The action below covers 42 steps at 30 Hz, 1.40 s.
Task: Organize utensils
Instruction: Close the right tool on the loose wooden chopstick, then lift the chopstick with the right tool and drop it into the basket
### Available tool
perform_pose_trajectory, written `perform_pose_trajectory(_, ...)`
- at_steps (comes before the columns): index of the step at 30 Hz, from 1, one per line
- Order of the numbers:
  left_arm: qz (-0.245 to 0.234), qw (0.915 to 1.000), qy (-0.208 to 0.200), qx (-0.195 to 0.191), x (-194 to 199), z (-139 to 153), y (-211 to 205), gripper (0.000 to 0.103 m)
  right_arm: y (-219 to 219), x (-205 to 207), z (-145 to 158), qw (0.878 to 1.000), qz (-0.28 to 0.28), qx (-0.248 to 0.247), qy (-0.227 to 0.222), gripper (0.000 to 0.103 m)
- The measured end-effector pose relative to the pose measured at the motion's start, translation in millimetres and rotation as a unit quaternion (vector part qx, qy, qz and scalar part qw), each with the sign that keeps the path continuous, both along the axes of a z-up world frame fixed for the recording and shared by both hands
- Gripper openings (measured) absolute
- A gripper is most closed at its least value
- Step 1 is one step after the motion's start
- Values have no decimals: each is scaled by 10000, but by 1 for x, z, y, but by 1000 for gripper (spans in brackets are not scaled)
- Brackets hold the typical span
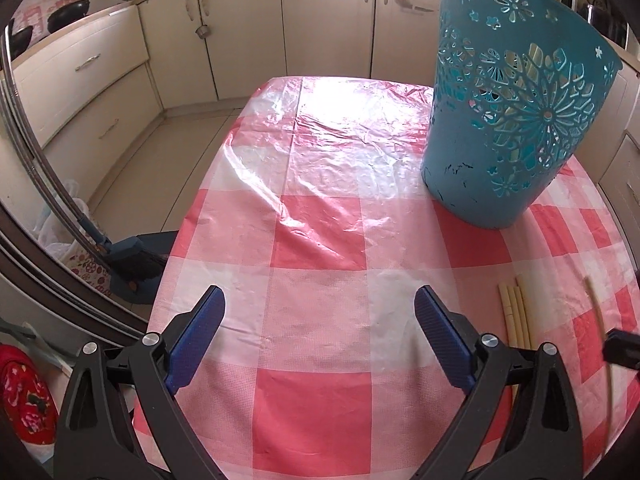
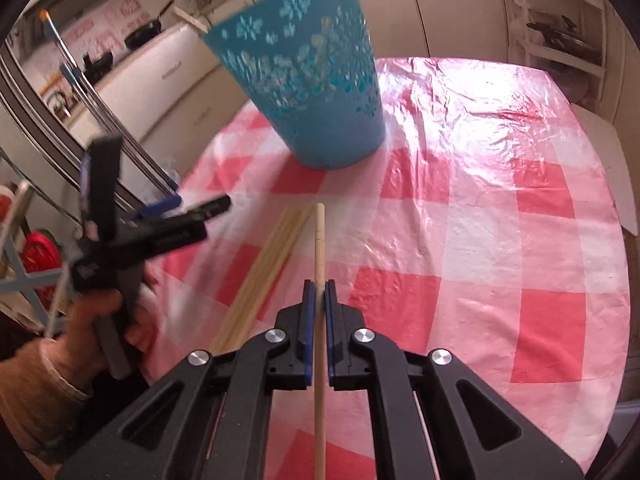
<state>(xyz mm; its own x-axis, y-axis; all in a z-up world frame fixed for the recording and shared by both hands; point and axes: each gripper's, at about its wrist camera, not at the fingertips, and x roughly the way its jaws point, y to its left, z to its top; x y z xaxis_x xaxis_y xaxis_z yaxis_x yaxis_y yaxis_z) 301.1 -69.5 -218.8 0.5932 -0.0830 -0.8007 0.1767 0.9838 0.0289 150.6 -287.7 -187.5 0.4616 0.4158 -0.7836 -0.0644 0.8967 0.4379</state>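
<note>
A teal perforated basket [image 1: 516, 120] stands on the red-and-white checked tablecloth; chopsticks show through its holes. It also shows in the right wrist view [image 2: 312, 92]. My right gripper [image 2: 319, 286] is shut on a single pale chopstick [image 2: 319, 240], held above the table and pointing toward the basket. That chopstick also shows in the left wrist view [image 1: 596, 308]. Several more chopsticks [image 2: 264, 268] lie on the cloth to its left, also in the left wrist view [image 1: 516, 312]. My left gripper [image 1: 320, 312] is open and empty above the cloth. It appears at the left of the right wrist view [image 2: 132, 200].
The table [image 1: 320, 240] has a glossy plastic cover. Cream kitchen cabinets [image 1: 240, 32] run behind it, with pans [image 1: 68, 12] on the counter. A mop and bags [image 1: 120, 256] stand left of the table. A shelf unit [image 2: 560, 40] stands at the far right.
</note>
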Motion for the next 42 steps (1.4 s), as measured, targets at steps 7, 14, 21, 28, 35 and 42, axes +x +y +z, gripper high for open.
perform_pose_trajectory(7, -15, 10000, 28, -6, 0, 0, -2, 92, -27, 29, 108, 9831, -409, 1108, -1396, 6)
perform_pose_trajectory(14, -56, 10000, -50, 35, -3, 2, -5, 92, -6, 100, 172, 9567, -1055, 477, -2672, 6)
perform_pose_trajectory(21, -57, 10000, -30, -1, -3, 2, -3, 92, 7, 154, 149, 9332, -1822, -494, -3059, 6)
perform_pose_trajectory(28, -79, 10000, -35, -4, -4, 2, -3, 92, 9, 145, 114, 9455, -1594, -759, -2737, 6)
perform_pose_trajectory(35, -72, 10000, -29, -2, -4, 2, -2, 92, 20, 89, 114, 9514, -1187, -853, -2709, 25)
perform_pose_trajectory(42, -59, 10000, -16, 51, -2, 1, -4, 92, 51, 23, 52, 9822, -383, -1181, -1409, 32)
